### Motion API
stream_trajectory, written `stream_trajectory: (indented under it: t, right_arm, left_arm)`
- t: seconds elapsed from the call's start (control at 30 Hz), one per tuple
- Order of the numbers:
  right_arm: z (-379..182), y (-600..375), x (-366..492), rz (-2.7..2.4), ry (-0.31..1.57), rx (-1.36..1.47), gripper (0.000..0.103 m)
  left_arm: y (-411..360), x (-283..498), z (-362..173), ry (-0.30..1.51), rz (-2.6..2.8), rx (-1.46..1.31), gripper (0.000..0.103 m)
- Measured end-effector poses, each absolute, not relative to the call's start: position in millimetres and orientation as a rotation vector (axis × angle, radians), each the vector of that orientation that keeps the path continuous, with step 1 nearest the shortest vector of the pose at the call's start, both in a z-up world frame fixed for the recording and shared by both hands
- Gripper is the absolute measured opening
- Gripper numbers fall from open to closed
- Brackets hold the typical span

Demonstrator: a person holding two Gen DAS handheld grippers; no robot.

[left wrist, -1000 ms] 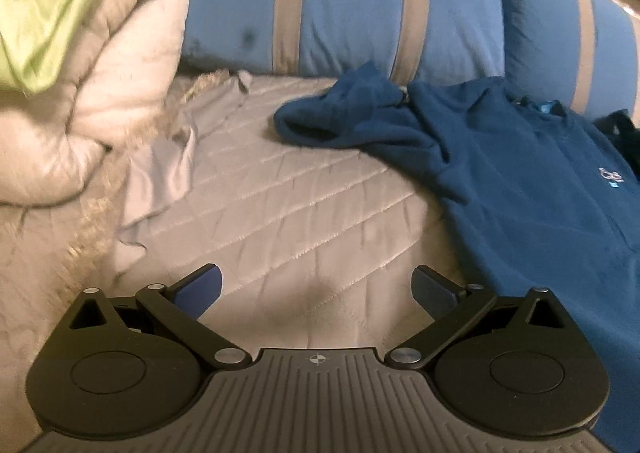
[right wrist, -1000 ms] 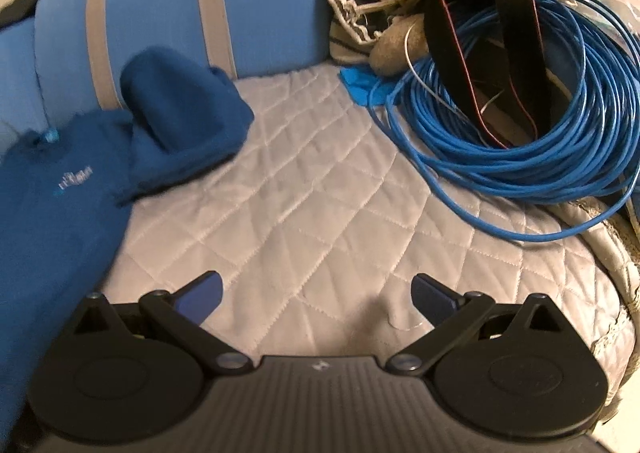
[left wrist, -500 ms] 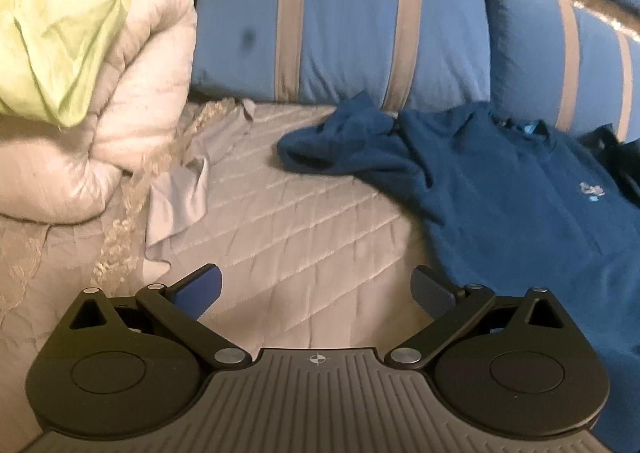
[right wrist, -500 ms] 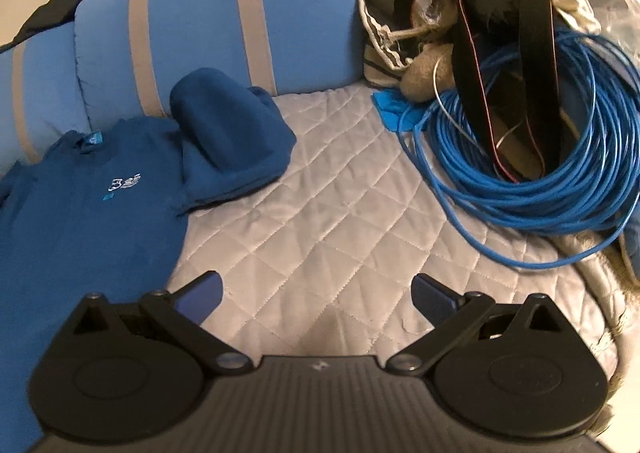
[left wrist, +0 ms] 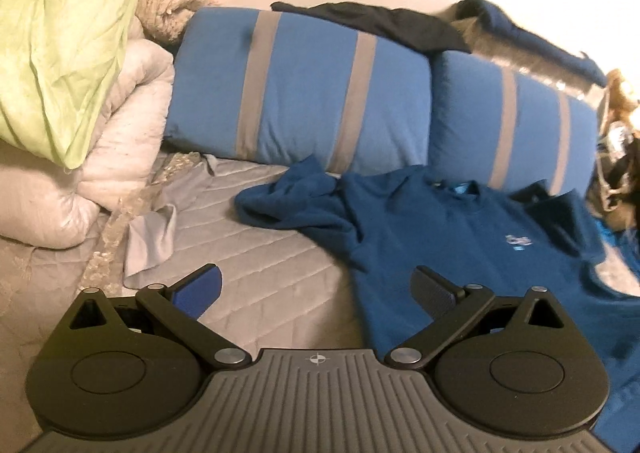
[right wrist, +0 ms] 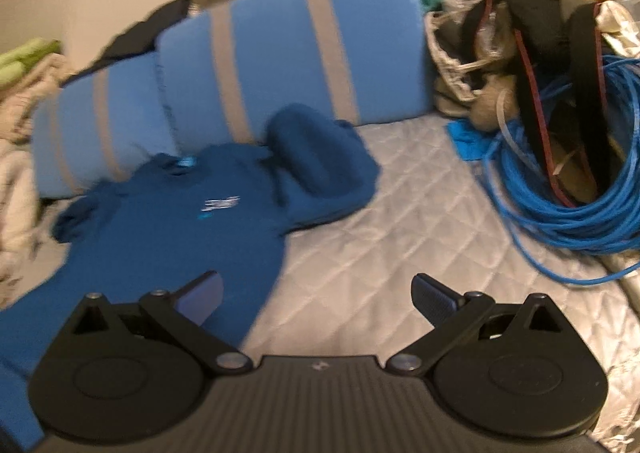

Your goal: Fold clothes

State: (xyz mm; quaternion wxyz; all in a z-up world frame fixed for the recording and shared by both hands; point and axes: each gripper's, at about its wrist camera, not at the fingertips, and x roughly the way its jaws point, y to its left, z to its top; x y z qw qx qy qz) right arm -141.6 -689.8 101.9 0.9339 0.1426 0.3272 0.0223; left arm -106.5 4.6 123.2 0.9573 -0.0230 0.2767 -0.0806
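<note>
A dark blue sweatshirt with a small white chest logo lies face up on the grey quilted bed cover. Its collar is toward the pillows. One sleeve is bunched at the left in the left wrist view. The other sleeve is folded over near the pillow in the right wrist view. The sweatshirt body shows there too. My left gripper is open and empty above the sweatshirt's left edge. My right gripper is open and empty above its right edge.
Two blue pillows with grey stripes stand along the back. A rolled white duvet and a green pillow are at the left. A coil of blue cable and dark straps and bags are at the right.
Both grippers have pulled back and up, so more of the sweatshirt, pillows and wall shows. Both stay open and empty. The sweatshirt has not moved.
</note>
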Motion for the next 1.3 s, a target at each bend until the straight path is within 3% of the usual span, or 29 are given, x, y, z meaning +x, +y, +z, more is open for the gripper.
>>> stream_trajectory:
  t: [0.4, 0.87, 1.03, 1.17, 1.3]
  right_arm:
    - [98.8, -674.0, -186.0, 0.29, 0.7, 0.373, 0.101]
    - [71.0, -669.7, -208.9, 0.394, 0.81, 0.599, 0.067]
    - [68.4, -662.6, -213.0, 0.417, 0.838, 0.621, 0.061]
    - [70.4, -658.7, -214.2, 0.437, 0.843, 0.656, 0.045]
    - [71.8, -654.5, -215.2, 0.459, 0.85, 0.676, 0.042]
  left_arm:
    - [10.5, -141.8, 130.1, 0.543, -0.231, -0.079, 0.103]
    - [10.4, -158.0, 132.3, 0.552, -0.262, -0.104, 0.103]
    - [8.7, -160.3, 132.7, 0.535, -0.262, -0.104, 0.103]
    - [8.9, -159.5, 133.4, 0.521, -0.249, -0.111, 0.103]
    - [7.2, -160.1, 132.2, 0.52, -0.247, -0.111, 0.103]
